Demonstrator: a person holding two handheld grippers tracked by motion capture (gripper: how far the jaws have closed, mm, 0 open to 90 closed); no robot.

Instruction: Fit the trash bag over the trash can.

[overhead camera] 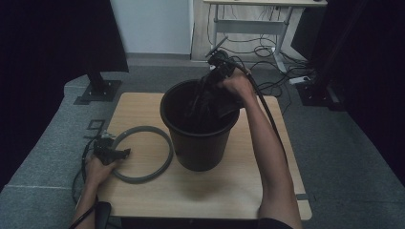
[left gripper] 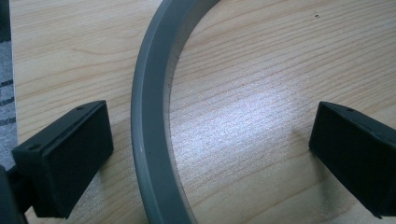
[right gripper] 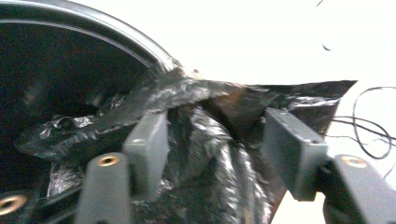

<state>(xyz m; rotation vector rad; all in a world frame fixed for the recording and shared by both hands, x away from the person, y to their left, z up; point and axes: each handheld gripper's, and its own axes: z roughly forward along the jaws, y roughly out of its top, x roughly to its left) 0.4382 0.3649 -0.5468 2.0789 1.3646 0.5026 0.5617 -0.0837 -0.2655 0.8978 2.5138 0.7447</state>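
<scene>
My right gripper [right gripper: 212, 149] stands half spread, black bin liner [right gripper: 201, 121] between its jaws, unpinched; flimsy, slippery film, so I'd pinch its edge; left gripper [left gripper: 210, 158] spread astride the stiff grey ring [left gripper: 149, 130].

Lab/office recording setup: black curtains [overhead camera: 52, 33], adjustable desk frame [overhead camera: 253, 24], floor cables [overhead camera: 267, 57], grey carpet [overhead camera: 344, 143].

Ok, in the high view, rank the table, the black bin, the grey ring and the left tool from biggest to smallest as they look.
1. Table
2. Black bin
3. Grey ring, close to the bin across but flat and thin, so the order is unsure
4. Left tool
</scene>
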